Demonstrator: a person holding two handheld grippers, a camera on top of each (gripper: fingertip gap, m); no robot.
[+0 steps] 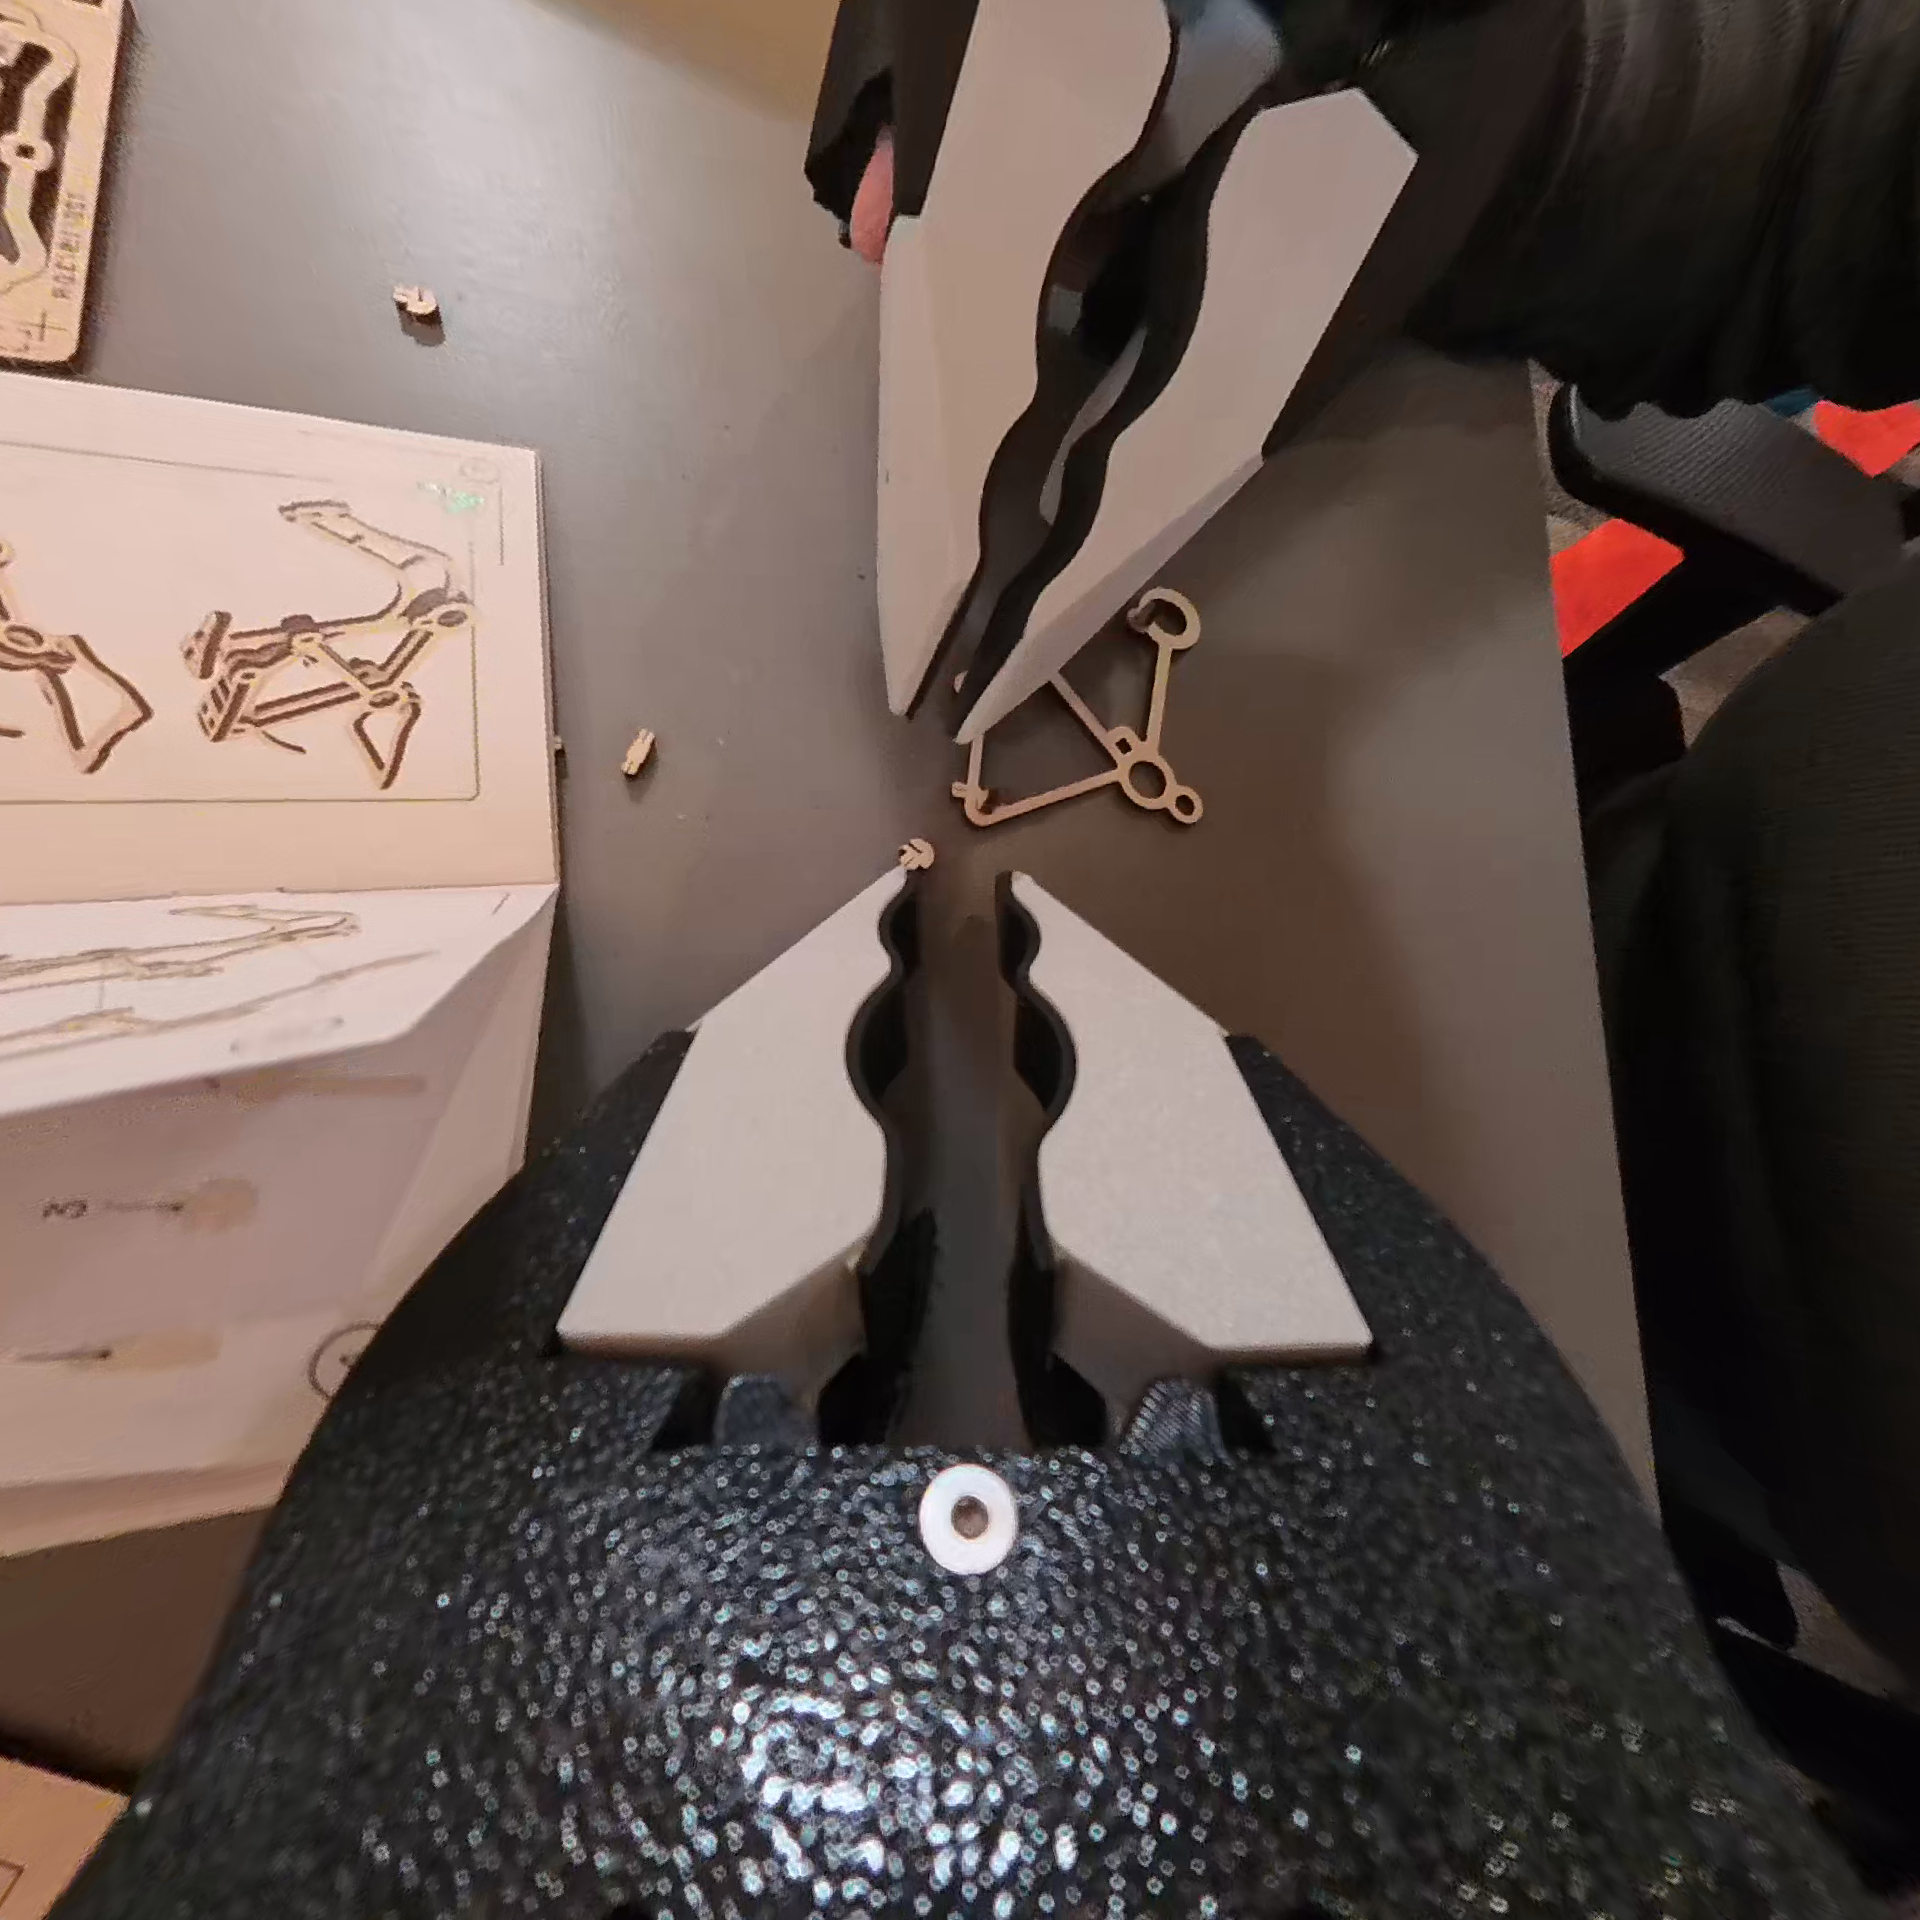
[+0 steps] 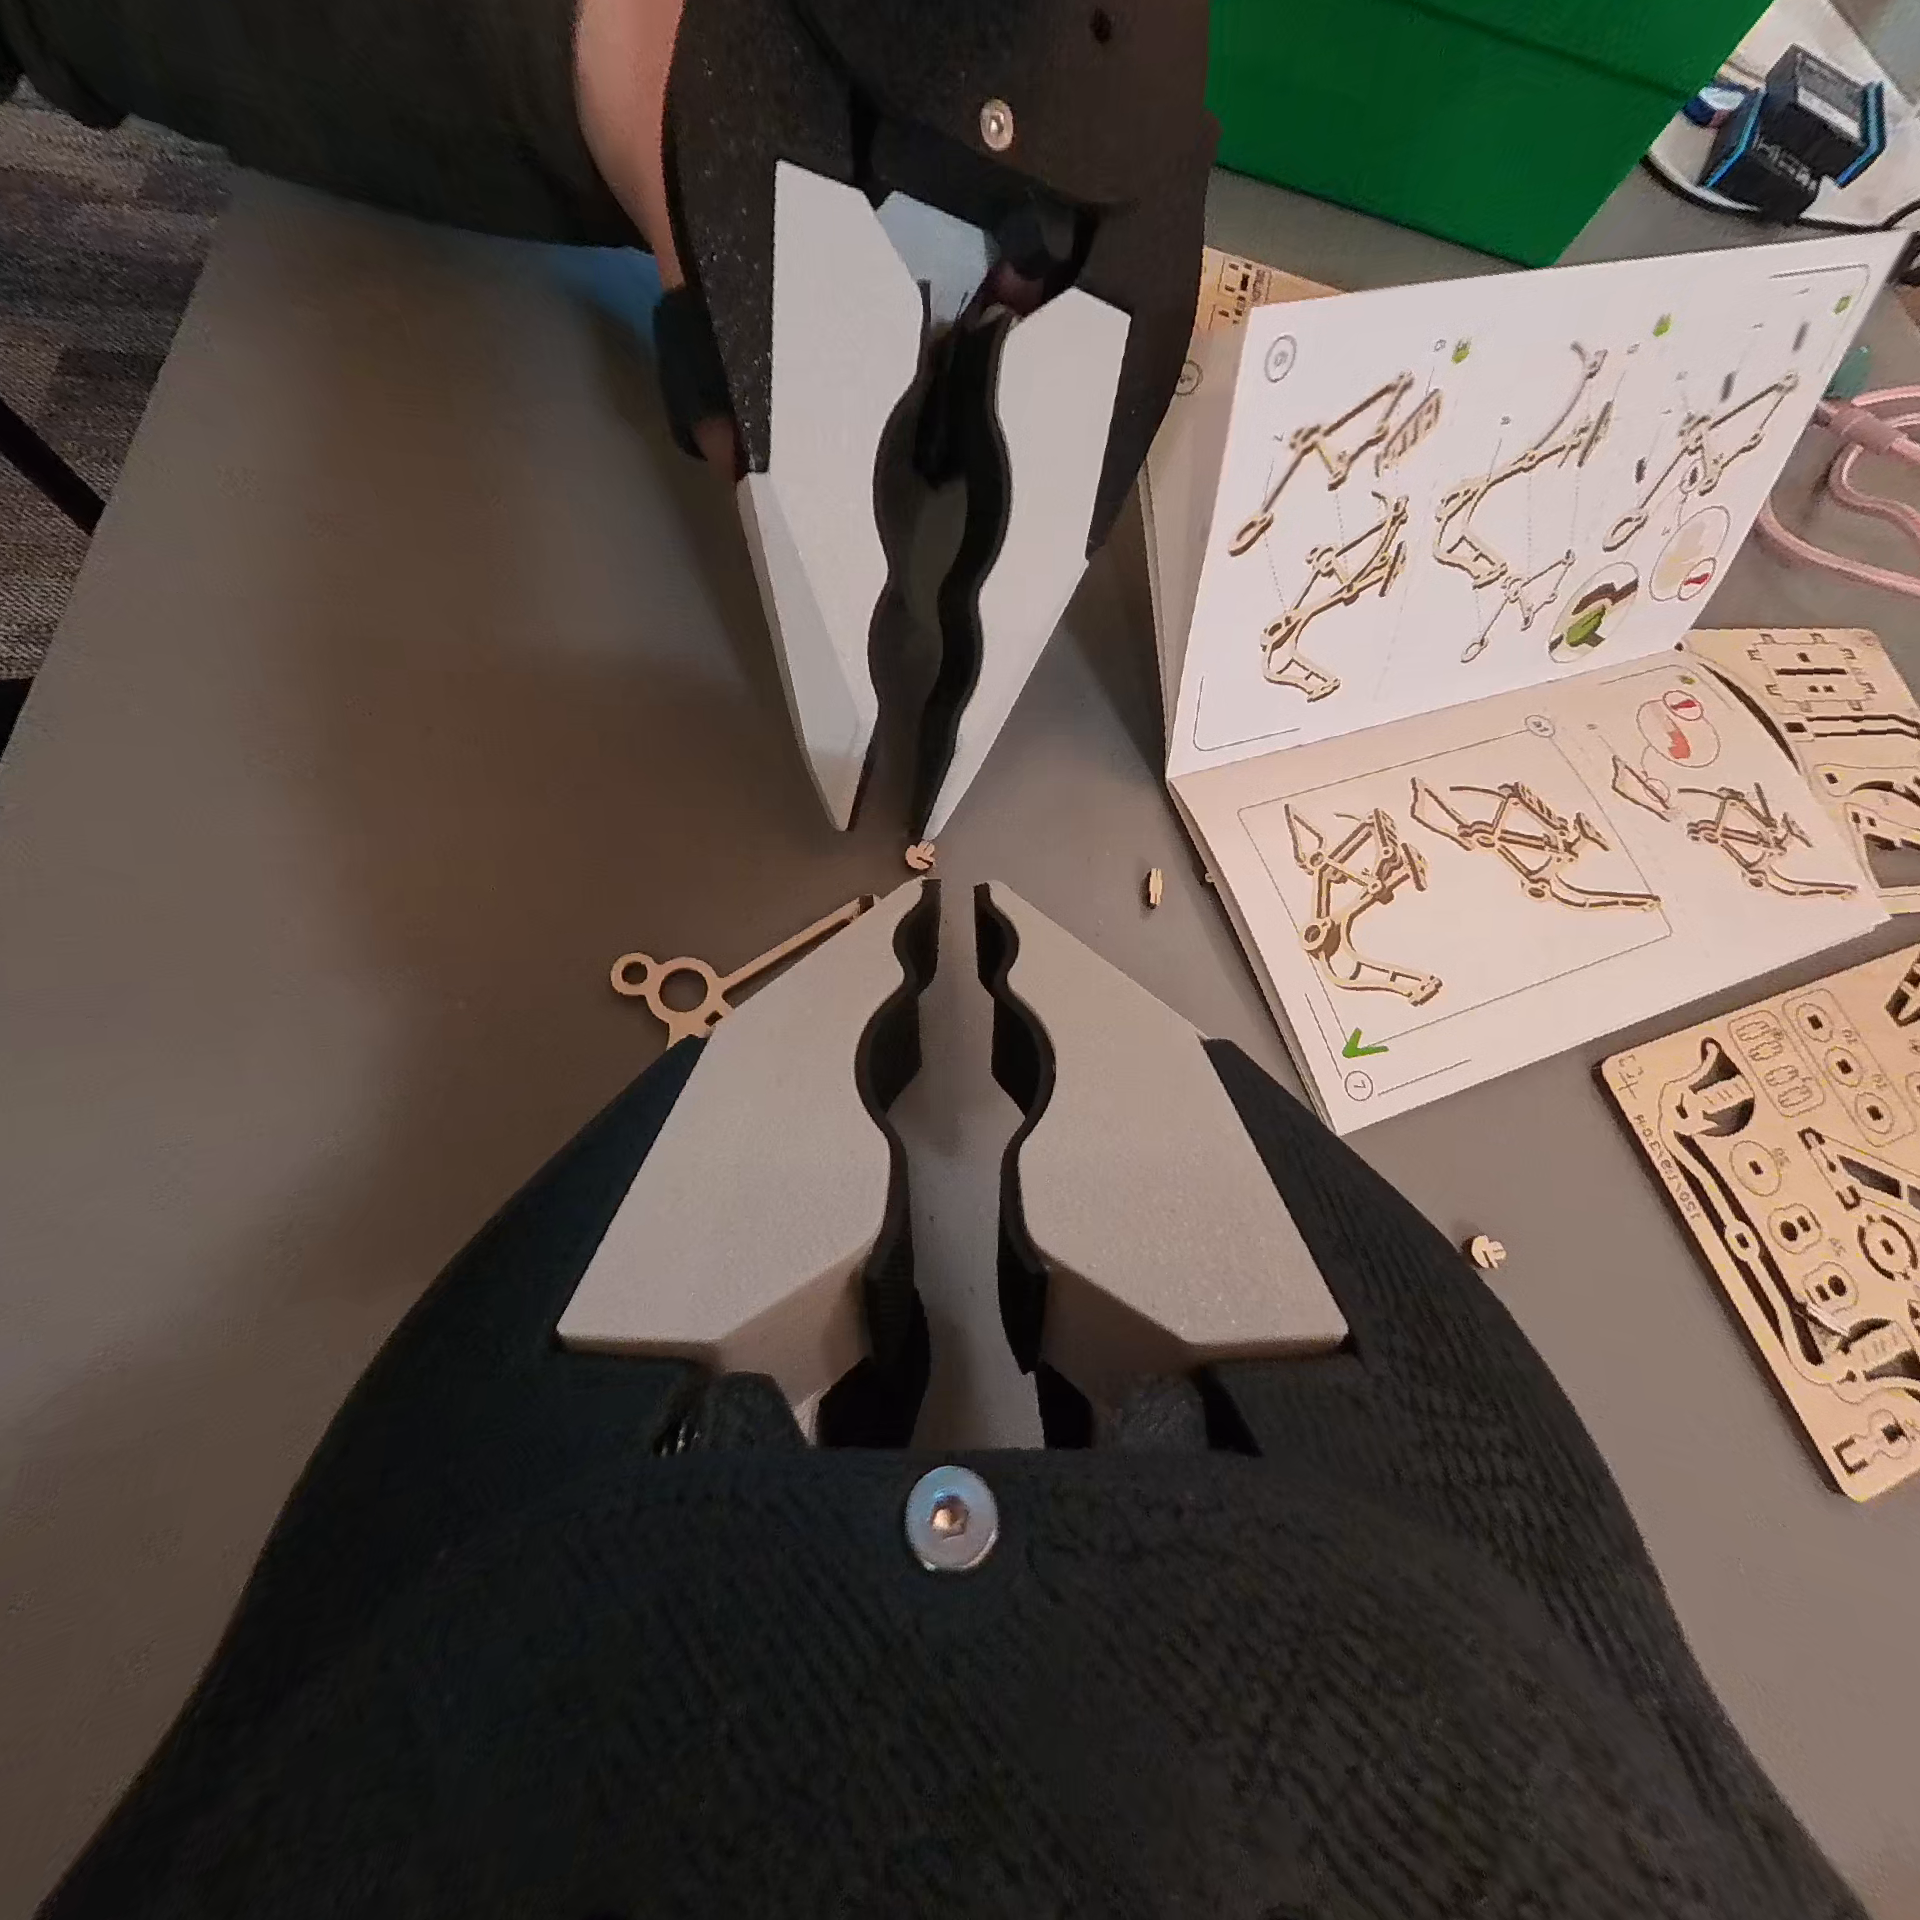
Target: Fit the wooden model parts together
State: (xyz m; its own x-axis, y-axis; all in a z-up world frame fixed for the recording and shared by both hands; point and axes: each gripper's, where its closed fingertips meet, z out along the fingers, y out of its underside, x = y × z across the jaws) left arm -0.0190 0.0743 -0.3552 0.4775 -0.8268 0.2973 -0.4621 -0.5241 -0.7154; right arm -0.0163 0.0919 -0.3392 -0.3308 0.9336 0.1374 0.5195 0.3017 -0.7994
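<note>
Left gripper (image 1: 956, 883): fingers slightly spread, bare table showing through the gap, nothing pinched. A small round wooden peg (image 1: 916, 854) lies on the grey table (image 1: 707, 520) at the tip of one of its fingers (image 1: 790, 1039); whether tip and peg touch cannot be told.

Right gripper (image 2: 954, 896): fingers slightly apart, a narrow gap between them, nothing gripped. It points toward the left gripper, tips near each other with the peg between them. In the left wrist view its tips hang over one corner of the triangular wooden frame piece (image 1: 1101, 748), which lies flat on the table; the frame's ringed corner points away from the peg. In the right wrist view most of that frame is hidden under the right gripper's finger.

Further out: a second small wooden connector (image 1: 637, 752) lies loose between the grippers and the open instruction booklet (image 2: 1507, 623). A third small piece (image 2: 1488, 1249) sits beside a laser-cut wooden parts sheet (image 2: 1766, 1195). A green bin (image 2: 1455, 104) stands at the table's far side.
</note>
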